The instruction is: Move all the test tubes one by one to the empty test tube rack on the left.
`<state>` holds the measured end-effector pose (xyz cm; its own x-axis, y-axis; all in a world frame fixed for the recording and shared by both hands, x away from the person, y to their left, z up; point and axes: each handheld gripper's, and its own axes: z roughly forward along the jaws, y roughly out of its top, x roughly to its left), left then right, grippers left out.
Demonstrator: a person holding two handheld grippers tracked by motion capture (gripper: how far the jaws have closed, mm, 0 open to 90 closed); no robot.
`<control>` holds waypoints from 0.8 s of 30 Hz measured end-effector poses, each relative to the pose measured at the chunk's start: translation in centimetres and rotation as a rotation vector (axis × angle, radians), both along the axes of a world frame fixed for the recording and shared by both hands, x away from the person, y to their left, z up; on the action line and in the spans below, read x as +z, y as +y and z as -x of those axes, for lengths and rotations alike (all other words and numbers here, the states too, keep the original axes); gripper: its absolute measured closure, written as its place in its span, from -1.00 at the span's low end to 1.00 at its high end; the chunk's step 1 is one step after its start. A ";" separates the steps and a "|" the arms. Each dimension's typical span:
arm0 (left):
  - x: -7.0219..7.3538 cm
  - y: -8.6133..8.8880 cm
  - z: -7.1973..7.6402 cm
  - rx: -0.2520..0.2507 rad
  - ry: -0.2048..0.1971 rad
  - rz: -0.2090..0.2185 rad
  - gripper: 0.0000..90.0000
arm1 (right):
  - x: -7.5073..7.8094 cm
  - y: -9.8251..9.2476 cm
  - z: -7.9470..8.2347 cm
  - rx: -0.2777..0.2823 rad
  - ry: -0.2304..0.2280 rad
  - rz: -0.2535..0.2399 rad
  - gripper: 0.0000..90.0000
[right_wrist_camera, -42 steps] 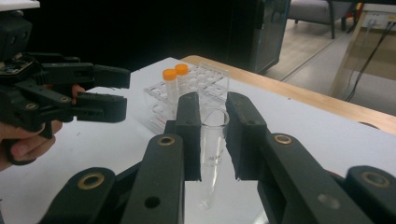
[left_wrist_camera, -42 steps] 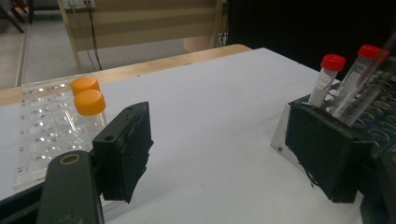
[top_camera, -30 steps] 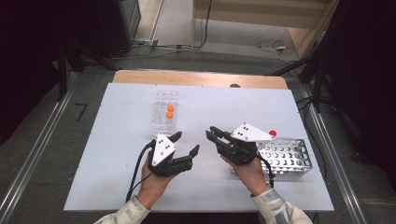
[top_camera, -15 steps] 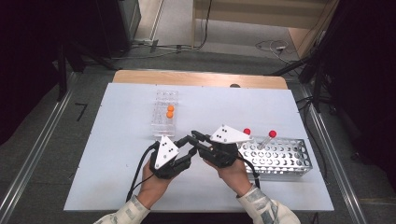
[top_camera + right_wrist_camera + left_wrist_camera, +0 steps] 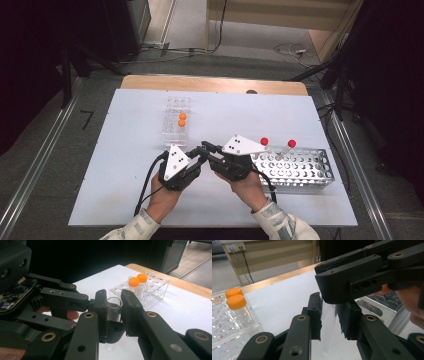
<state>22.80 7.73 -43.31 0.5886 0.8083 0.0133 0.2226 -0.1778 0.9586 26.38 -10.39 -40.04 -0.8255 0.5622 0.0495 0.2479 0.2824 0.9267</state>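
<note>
A clear open-mouthed tube (image 5: pixel 114 308) is pinched between the jaws of the right gripper (image 5: pixel 113 315). The same tube is clamped by the left gripper (image 5: pixel 329 322), whose jaws have just been closing, directly beneath the right gripper's jaws.

Clear glossy tube (image 5: pixel 114 307), matt white table (image 5: pixel 125 140), shiny metal rack (image 5: pixel 300 170).

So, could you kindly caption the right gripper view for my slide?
Both grippers' jaws close on one clear open tube, orange-capped tubes racked behind.
</note>
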 end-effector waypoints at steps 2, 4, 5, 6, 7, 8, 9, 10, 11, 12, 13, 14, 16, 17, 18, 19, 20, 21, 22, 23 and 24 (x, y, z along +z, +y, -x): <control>0.0 0.0 0.0 -0.004 -0.001 0.002 0.68 | 0.0 0.0 0.0 0.001 -0.001 0.000 0.63; 0.0 0.0 0.0 -0.005 -0.001 0.002 0.69 | 0.0 0.0 0.0 0.002 -0.001 -0.002 0.63; 0.0 0.1 0.0 -0.007 0.000 0.003 0.69 | 0.0 0.0 0.0 0.003 -0.001 -0.003 0.63; 0.0 0.1 0.0 -0.008 -0.001 0.004 0.69 | 0.1 0.0 0.0 0.003 0.000 -0.004 0.62; 0.0 0.1 0.0 -0.005 -0.002 0.002 0.69 | 0.1 0.0 0.0 0.004 0.003 -0.004 0.61; 0.1 0.1 0.0 -0.002 0.002 0.002 0.70 | 0.1 -0.1 0.0 0.008 0.001 -0.005 0.56; 0.0 0.1 -0.1 0.000 0.006 0.011 0.70 | 0.2 -0.2 0.0 0.013 0.004 -0.014 0.45; 0.1 0.3 -0.2 0.003 0.010 0.015 0.70 | 0.3 -0.3 0.0 0.022 0.008 -0.022 0.33; 0.1 0.4 -0.3 0.007 0.012 0.018 0.70 | 0.5 -0.5 0.0 0.031 0.003 -0.029 0.25; 0.2 0.6 -0.4 0.013 0.014 0.028 0.70 | 0.8 -0.8 0.1 0.038 -0.006 -0.039 0.21; 0.3 0.9 -0.5 0.021 0.014 0.036 0.70 | 1.1 -1.2 0.2 0.041 -0.011 -0.049 0.15; 0.4 1.3 -0.7 0.033 0.015 0.047 0.70 | 1.4 -1.7 0.4 0.043 -0.017 -0.056 0.10; 0.8 2.2 -1.1 0.058 0.017 0.071 0.70 | 1.8 -2.7 0.6 0.043 -0.021 -0.062 0.05; 1.1 2.7 -1.3 0.072 0.020 0.084 0.70 | 1.9 -3.3 0.8 0.040 -0.026 -0.061 0.04; 1.3 3.2 -1.6 0.088 0.018 0.095 0.70 | 2.0 -3.9 1.0 0.033 -0.030 -0.058 0.02; 1.5 3.6 -1.8 0.107 0.015 0.101 0.70 | 2.0 -4.5 1.2 0.028 -0.034 -0.052 0.01; 1.7 4.1 -2.0 0.122 0.011 0.104 0.70 | 2.0 -5.1 1.4 0.022 -0.036 -0.048 0.01; 1.9 4.5 -2.2 0.133 0.008 0.110 0.70 | 1.9 -5.7 1.6 0.015 -0.036 -0.044 0.01; 2.1 4.8 -2.5 0.149 0.003 0.116 0.70 | 1.8 -6.3 1.8 0.010 -0.035 -0.043 0.01; 2.3 5.1 -2.7 0.162 -0.003 0.115 0.70 | 1.6 -6.8 2.0 0.003 -0.031 -0.041 0.01; 2.5 5.4 -2.9 0.174 -0.007 0.113 0.70 | 1.5 -7.4 2.2 -0.001 -0.027 -0.043 0.00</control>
